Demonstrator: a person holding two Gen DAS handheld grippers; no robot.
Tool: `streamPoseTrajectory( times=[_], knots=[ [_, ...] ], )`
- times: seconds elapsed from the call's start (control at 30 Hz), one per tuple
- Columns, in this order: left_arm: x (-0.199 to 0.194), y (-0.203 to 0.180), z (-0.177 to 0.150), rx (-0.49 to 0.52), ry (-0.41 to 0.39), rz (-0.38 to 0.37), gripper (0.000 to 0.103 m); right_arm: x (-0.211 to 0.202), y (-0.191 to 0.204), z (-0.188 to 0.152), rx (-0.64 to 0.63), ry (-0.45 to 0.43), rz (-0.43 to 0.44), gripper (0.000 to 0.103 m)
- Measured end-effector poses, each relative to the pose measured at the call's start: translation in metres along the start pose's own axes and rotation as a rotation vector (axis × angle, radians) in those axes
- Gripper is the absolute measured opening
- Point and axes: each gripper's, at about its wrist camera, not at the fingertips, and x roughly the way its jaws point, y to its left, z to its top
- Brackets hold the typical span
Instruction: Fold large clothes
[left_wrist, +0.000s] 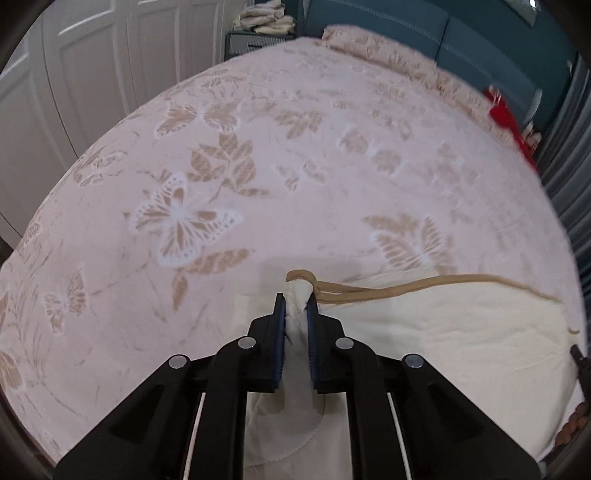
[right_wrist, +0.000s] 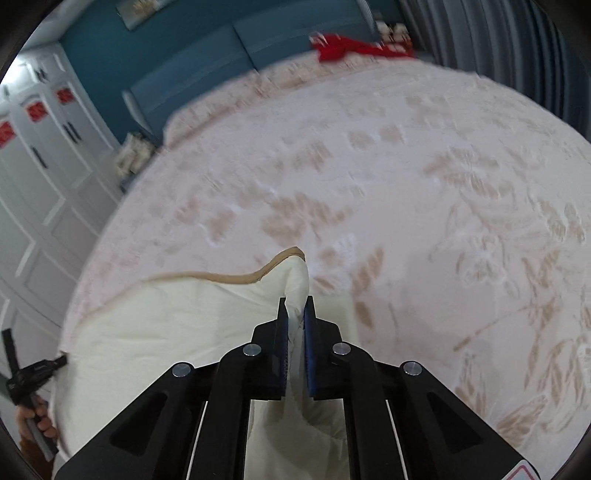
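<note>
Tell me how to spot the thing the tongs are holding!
Find the big bed with its pink bedspread covered in tan butterflies and leaves. At its near edge lies a plain cream fleecy garment with a thin tan trim, pinched by the left tongs and the right tongs. It alone has no pattern.

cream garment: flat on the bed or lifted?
Lifted along its top edge. The garment is pinched at one corner by the left gripper and at the other by the right gripper, stretched between them above the bedspread.
</note>
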Motion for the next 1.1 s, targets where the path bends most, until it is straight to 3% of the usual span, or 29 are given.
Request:
streamPoseTrajectory(
  times=[0.2, 0.47, 0.53, 0.57, 0.6, 0.67, 0.73, 0.8, 0.9, 1.0, 1.1],
  knots=[
    [0.029, -0.002, -0.017, 0.038, 0.011, 0.064, 0.011, 0.037, -0.013, -0.021, 0.008, 0.070, -0.050, 0.005],
    [0.032, -0.018, -0.027, 0.134, -0.035, 0.187, 0.020, 0.041, -0.010, -0.025, -0.043, 0.071, -0.069, 0.011],
    [0.014, -0.021, -0.023, 0.156, -0.054, 0.251, 0.041, 0.027, -0.008, -0.021, -0.034, 0.060, -0.095, 0.022],
    [0.003, -0.021, -0.021, 0.156, -0.078, 0.268, 0.046, 0.009, -0.005, -0.017, -0.033, 0.024, -0.121, 0.027],
    [-0.017, -0.021, -0.019, 0.156, -0.121, 0.275, 0.053, -0.004, -0.002, -0.014, -0.038, -0.010, -0.130, 0.027],
    [-0.055, -0.025, -0.014, 0.166, -0.200, 0.271, 0.056, -0.043, 0.016, -0.009, -0.071, -0.113, -0.142, 0.029],
    [-0.084, -0.037, -0.009, 0.165, -0.254, 0.239, 0.057, -0.062, 0.040, -0.006, -0.106, -0.148, -0.094, 0.029],
    [-0.101, -0.064, -0.002, 0.188, -0.267, 0.150, 0.058, -0.061, 0.078, -0.005, -0.159, -0.110, 0.009, 0.029],
    [-0.085, -0.105, 0.000, 0.228, -0.216, 0.066, 0.058, -0.028, 0.140, -0.017, -0.247, 0.037, 0.151, 0.029],
    [-0.041, -0.137, -0.009, 0.261, -0.100, 0.042, 0.058, 0.013, 0.182, -0.034, -0.297, 0.157, 0.201, 0.029],
    [-0.008, -0.149, -0.019, 0.275, -0.047, 0.070, 0.058, 0.048, 0.199, -0.044, -0.288, 0.246, 0.220, 0.029]
  ],
)
